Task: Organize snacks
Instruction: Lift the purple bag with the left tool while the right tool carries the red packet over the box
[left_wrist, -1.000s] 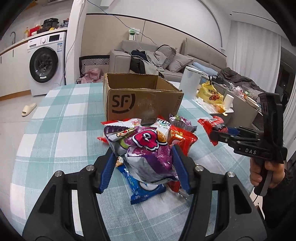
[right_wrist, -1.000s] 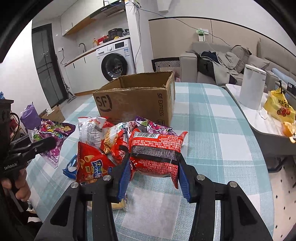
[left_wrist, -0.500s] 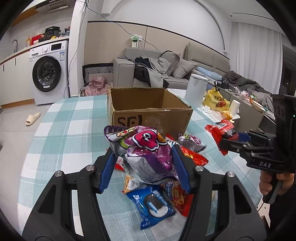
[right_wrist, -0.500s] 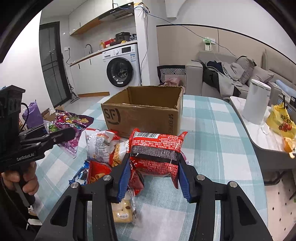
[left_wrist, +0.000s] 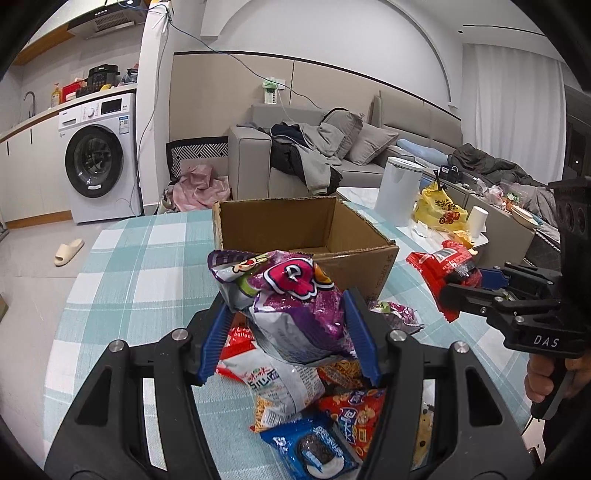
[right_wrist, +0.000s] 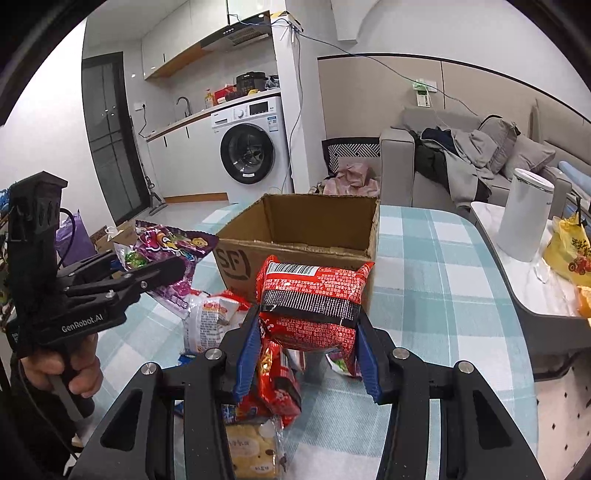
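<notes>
**Two bags up over the snack pile**

The box (left_wrist: 306, 236) sits open on the checked table (left_wrist: 122, 266); its floor is mostly hidden by its walls. The snack pile (left_wrist: 306, 398) lies in front of the box, partly hidden under the grippers. The left gripper (left_wrist: 291, 332) squeezes a purple bag (left_wrist: 291, 302), held above the pile. The right gripper (right_wrist: 306, 345) squeezes a red bag (right_wrist: 314, 299), also up near the box. Behind are a washer (left_wrist: 98, 158) and a sofa (left_wrist: 332, 147) with clothes.
</notes>
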